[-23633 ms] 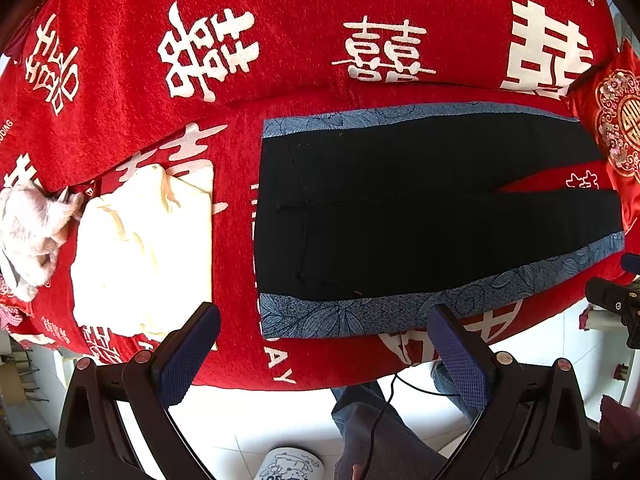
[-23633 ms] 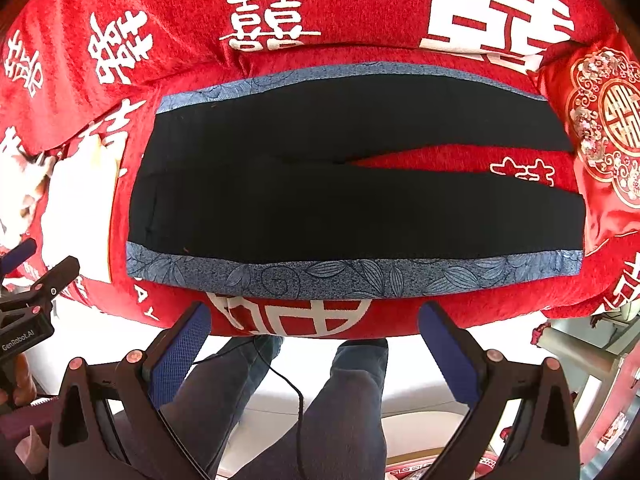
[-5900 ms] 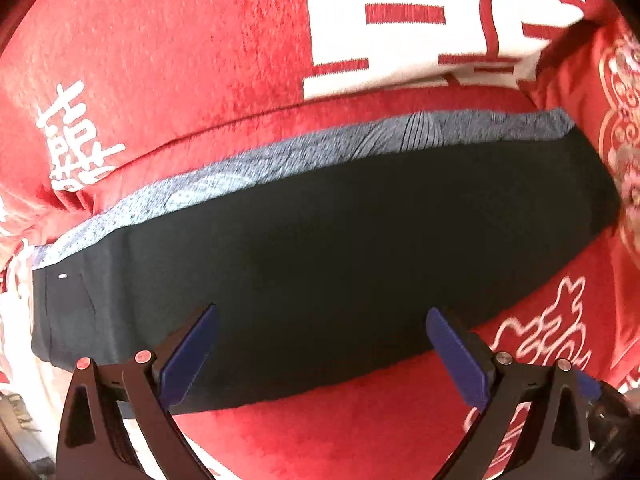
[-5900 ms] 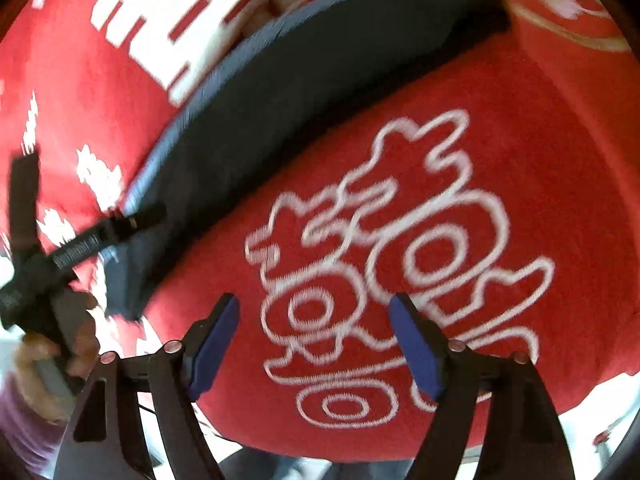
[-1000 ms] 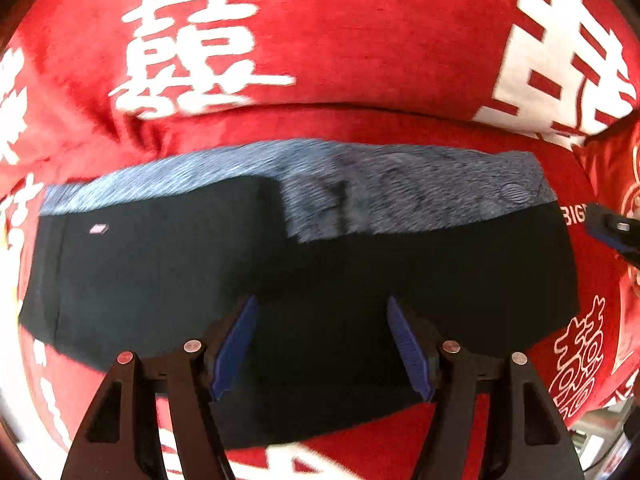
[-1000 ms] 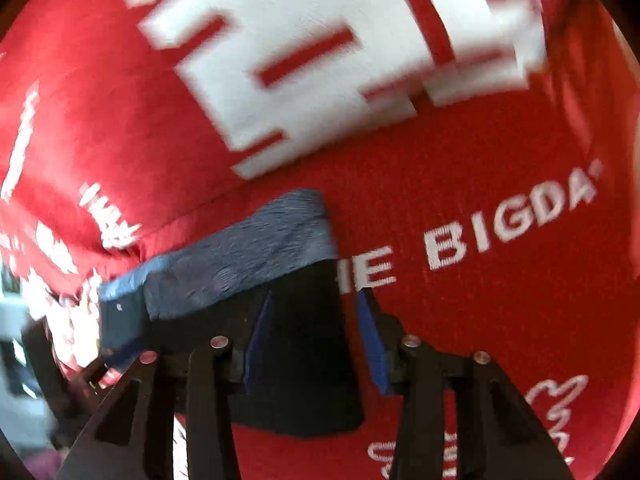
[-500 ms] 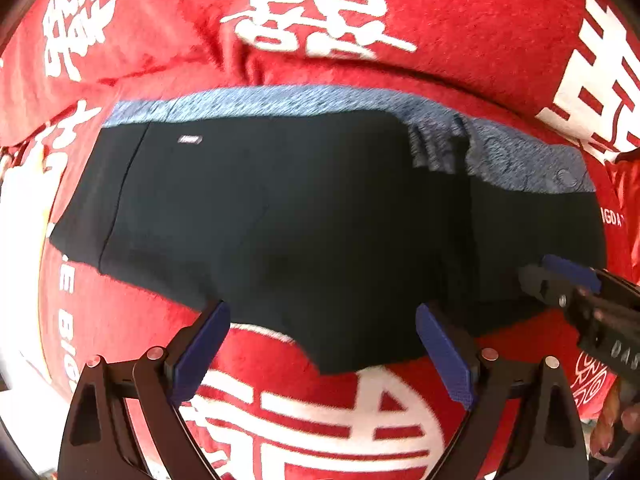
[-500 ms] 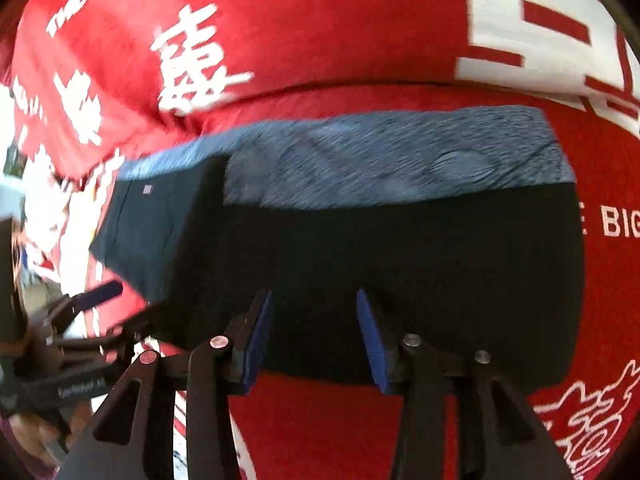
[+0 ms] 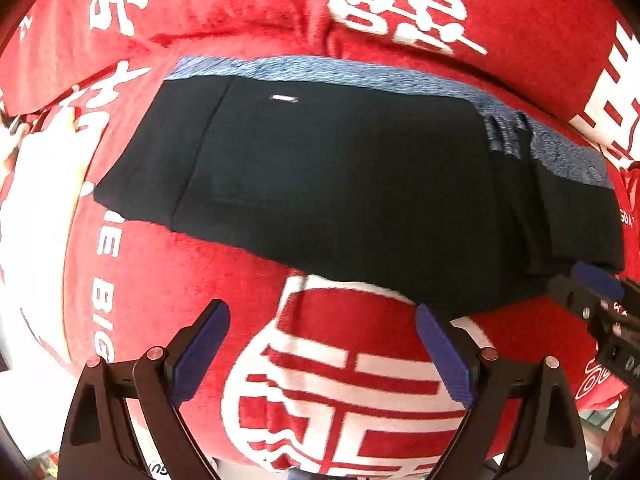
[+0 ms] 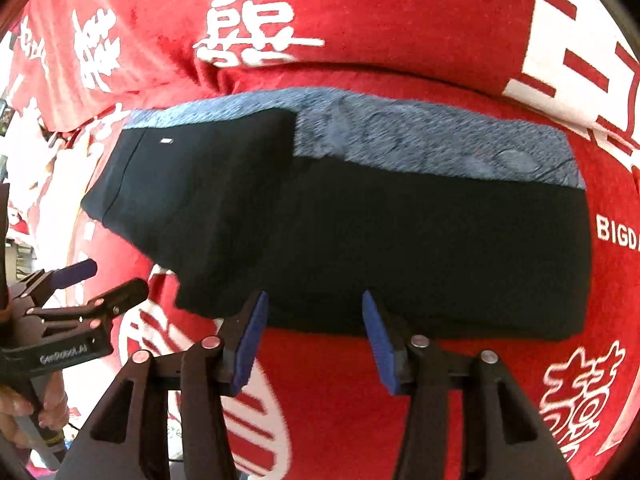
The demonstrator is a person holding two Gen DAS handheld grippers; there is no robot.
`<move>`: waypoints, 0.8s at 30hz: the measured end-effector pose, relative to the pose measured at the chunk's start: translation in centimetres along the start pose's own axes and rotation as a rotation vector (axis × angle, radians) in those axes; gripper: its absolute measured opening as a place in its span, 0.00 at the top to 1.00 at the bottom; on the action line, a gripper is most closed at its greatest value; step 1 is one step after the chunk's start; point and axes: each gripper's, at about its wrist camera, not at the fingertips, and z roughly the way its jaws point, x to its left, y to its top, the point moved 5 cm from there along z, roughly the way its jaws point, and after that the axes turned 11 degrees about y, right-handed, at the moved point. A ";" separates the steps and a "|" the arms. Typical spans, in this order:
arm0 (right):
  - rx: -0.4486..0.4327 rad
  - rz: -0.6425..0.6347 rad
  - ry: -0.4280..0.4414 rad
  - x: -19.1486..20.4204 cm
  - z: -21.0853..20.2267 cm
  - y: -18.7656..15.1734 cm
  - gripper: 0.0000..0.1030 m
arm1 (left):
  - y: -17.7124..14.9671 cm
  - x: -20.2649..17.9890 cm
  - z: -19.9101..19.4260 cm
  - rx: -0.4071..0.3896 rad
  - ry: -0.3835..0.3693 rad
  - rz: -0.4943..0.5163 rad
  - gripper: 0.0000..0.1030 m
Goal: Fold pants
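Both grippers' fingers apart, empty | pants (image 10: 360, 240) folded on red cover, just beyond fingertips

**Red plush cover fills your view**

Ahead of your grippers lies a red plush sofa cover printed with large white Chinese characters (image 9: 168, 264), spread over the seat and up the backrest (image 10: 360, 12). You can read white letters "BIG" on it to your left. Bright daylight washes out the white patch at your far left (image 9: 36, 184).
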 end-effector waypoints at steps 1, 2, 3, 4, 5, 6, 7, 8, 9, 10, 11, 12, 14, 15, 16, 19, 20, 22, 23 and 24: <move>0.006 0.003 -0.003 0.4 0.1 -0.3 0.45 | 0.0 0.4 0.1 0.002 -0.002 -0.005 0.08; 0.012 0.003 -0.012 0.9 0.3 -0.8 0.45 | 0.0 0.9 0.2 0.004 -0.007 -0.012 0.08; 0.017 0.003 -0.018 1.3 0.4 -1.0 0.43 | -0.1 1.3 0.2 0.005 -0.011 -0.016 0.08; 0.024 0.004 -0.022 1.7 0.6 -1.3 0.42 | 0.0 1.5 0.3 0.005 -0.014 -0.020 0.08; 0.030 0.008 -0.021 2.0 0.7 -1.6 0.39 | -0.1 1.9 0.4 0.005 -0.018 -0.025 0.08; 0.036 0.013 -0.020 2.4 0.9 -1.9 0.37 | -0.2 2.3 0.4 0.005 -0.020 -0.029 0.08; 0.041 0.014 -0.020 2.7 1.1 -2.1 0.37 | -0.4 2.6 0.5 0.006 -0.022 -0.033 0.08; 0.048 0.015 -0.020 3.0 1.2 -2.4 0.37 | -0.4 3.0 0.8 0.009 -0.023 -0.037 0.08; 0.056 0.014 -0.023 3.3 1.3 -2.6 0.35 | -0.5 3.4 1.0 0.014 -0.026 -0.044 0.08; 0.062 0.013 -0.025 3.6 1.5 -2.8 0.34 | -0.6 3.8 1.4 0.020 -0.030 -0.051 0.08; 0.066 0.012 -0.027 3.9 1.6 -2.9 0.33 | -0.8 4.0 1.4 0.026 -0.034 -0.058 0.08; 0.072 0.012 -0.027 4.2 1.8 -3.0 0.31 | -1.0 4.3 1.7 0.037 -0.040 -0.067 0.08; 0.085 0.012 -0.024 4.7 2.2 -3.3 0.30 | -1.3 5.0 2.5 0.059 -0.049 -0.080 0.08; 0.093 0.010 -0.025 5.0 2.4 -3.4 0.27 | -1.6 5.2 2.9 0.077 -0.067 -0.082 0.08; 0.099 0.007 -0.026 5.2 2.6 -3.5 0.26 | -1.7 5.4 3.2 0.089 -0.080 -0.085 0.08; 0.119 -0.005 -0.026 6.0 3.3 -3.7 0.24 | -2.0 6.6 4.0 0.096 -0.090 -0.114 0.08; 0.130 -0.010 -0.024 6.3 3.6 -3.8 0.24 | -2.0 6.9 4.1 0.097 -0.093 -0.122 0.08; 0.142 -0.015 -0.021 6.7 3.9 -3.9 0.24 | -2.0 7.6 4.4 0.098 -0.104 -0.147 0.08; 0.148 -0.019 -0.020 7.0 4.1 -3.9 0.24 | -1.8 8.1 4.5 0.096 -0.112 -0.162 0.08; 0.153 -0.024 -0.019 7.3 4.3 -3.9 0.24 | -1.5 8.6 4.6 0.090 -0.119 -0.179 0.08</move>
